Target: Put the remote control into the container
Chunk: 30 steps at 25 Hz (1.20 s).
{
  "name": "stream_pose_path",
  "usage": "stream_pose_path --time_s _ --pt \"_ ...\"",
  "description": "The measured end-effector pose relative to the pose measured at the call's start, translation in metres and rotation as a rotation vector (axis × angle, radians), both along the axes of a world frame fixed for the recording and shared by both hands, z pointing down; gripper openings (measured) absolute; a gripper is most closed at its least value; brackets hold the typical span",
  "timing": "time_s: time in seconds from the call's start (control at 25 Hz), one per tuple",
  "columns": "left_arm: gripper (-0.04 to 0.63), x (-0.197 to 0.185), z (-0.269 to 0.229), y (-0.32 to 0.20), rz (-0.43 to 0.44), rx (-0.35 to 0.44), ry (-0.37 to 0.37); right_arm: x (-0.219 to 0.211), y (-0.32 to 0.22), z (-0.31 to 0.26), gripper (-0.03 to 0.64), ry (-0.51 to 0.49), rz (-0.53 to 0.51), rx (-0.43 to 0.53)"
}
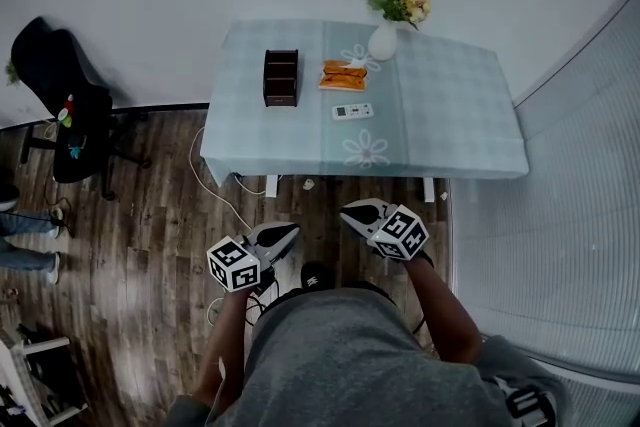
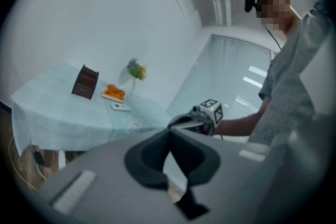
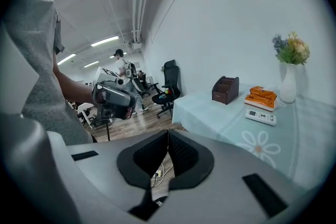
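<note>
slim white remote control, dark boxy container

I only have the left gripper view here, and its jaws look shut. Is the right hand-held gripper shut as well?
Observer: Yes. The right gripper view shows the right hand-held gripper with jaws together and nothing between them.
Operator: Is either at the table?
Observer: No. In the head view the left hand-held gripper and the right one both hang over the wood floor, short of the table.
Operator: Anything beside the table?
Observer: A black office chair stands at its left.
</note>
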<state>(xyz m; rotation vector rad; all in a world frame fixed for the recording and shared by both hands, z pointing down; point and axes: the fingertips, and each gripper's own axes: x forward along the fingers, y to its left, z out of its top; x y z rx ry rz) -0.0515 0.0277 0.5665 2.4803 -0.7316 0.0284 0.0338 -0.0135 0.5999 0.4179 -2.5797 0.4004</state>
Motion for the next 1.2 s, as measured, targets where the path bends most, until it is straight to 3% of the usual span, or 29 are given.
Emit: stream_pose_path --time_s 0.56,1.2 --pt "0.0 -0.008 -0.002 -0.009 0.037 0.003 0.003 -0.008 -0.006 0.003 0.017 0.005 0.03 0.001" --pt "0.0 -0.018 0.006 -0.062 -0.031 -0.019 0.001 -0.006 -0.059 0.022 0.017 0.039 -0.016 -0.029"
